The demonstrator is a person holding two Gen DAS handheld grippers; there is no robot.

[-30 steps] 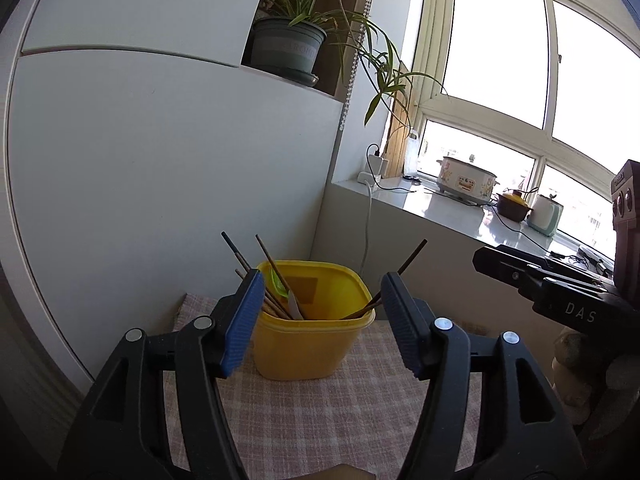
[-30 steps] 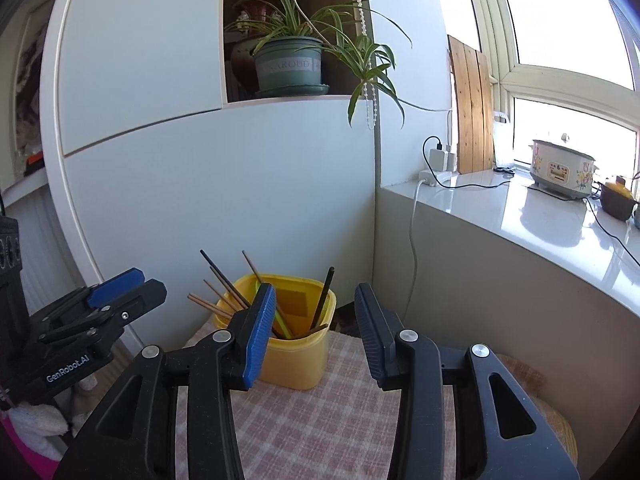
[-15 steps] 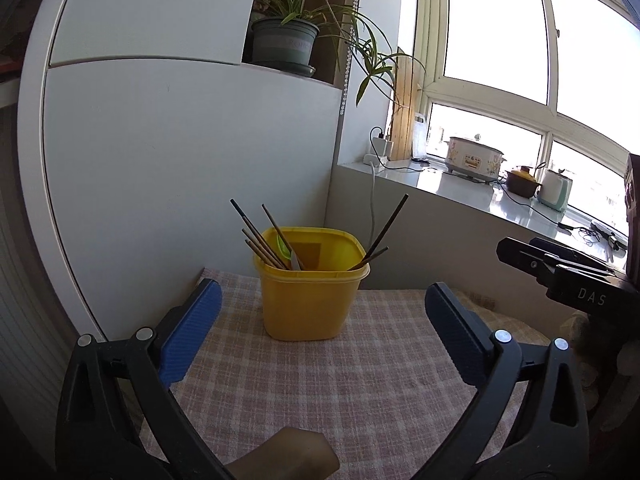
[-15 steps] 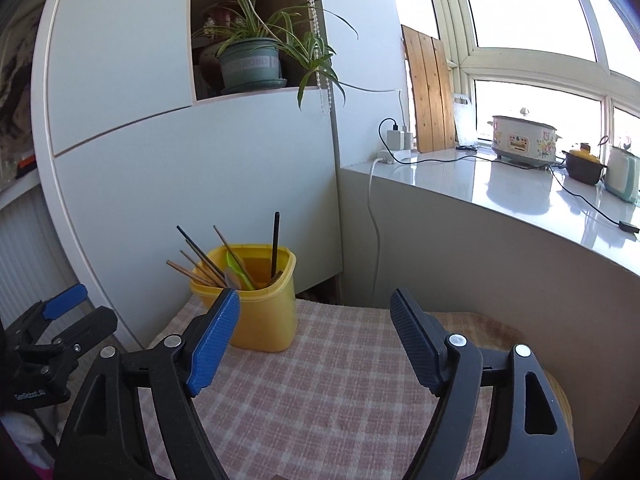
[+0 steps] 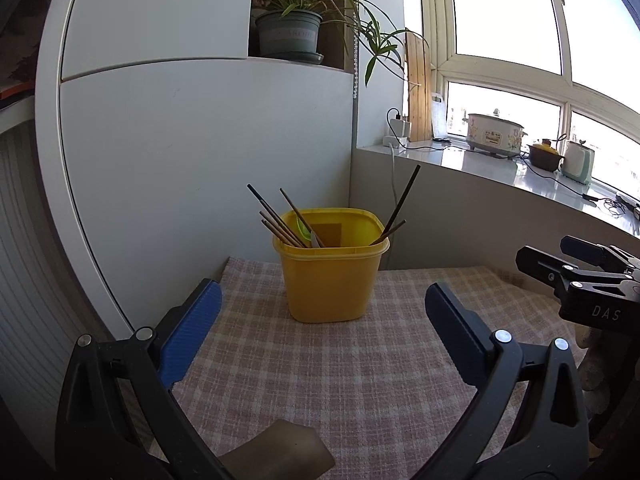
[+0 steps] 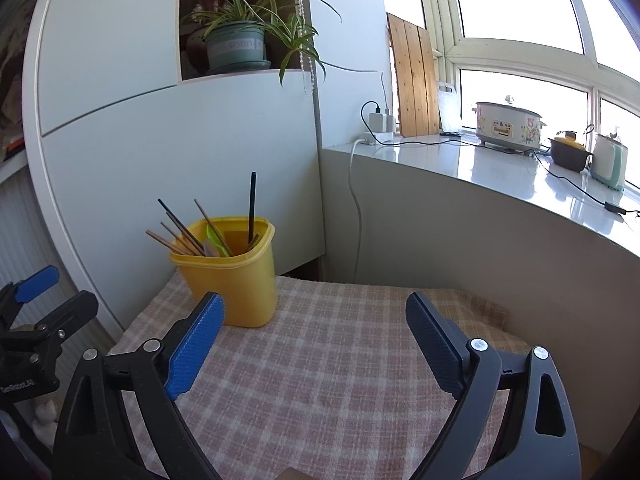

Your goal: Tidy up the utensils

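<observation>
- Yellow plastic bin (image 5: pixel 332 276) is seen centre frame in the left wrist view, left of centre in the right wrist view (image 6: pixel 232 276); it stands upright on a pink checked cloth (image 5: pixel 340 368) covering the counter.
- Chopsticks (image 5: pixel 276 220) are stood in the bin, most leaning to the upper left; one dark stick (image 5: pixel 402 204) leans to the upper right, with a shorter one beside it.
- Something green (image 6: pixel 216 240) and a pale utensil tip (image 5: pixel 316 240) are seen inside the bin; type cannot be told.
- Left claw (image 5: pixel 320 336): jaws set wide, nothing between the blue pads (image 5: pixel 192 336). Bin sits beyond the tips, not touched.
- Right claw (image 6: pixel 316 340): jaws opening, already wide, nothing between them. Left pad (image 6: pixel 196 344) overlaps the bin's lower corner in frame; contact cannot be told.
- Each claw is caught at the frame edge of the other's view: right one at mid right (image 5: pixel 580 276), left one at lower left (image 6: pixel 36 320).
- White cabinet panel (image 5: pixel 200 140) is behind the bin; potted plant (image 5: pixel 290 32) sits in a niche at upper centre.
- Window ledge (image 6: pixel 500 172) at right carries a cooker (image 6: pixel 508 124), a dark pot (image 6: pixel 568 152) and a kettle (image 6: pixel 608 164).
- Tan object (image 5: pixel 280 456) at bottom centre of the left view is not identifiable.
</observation>
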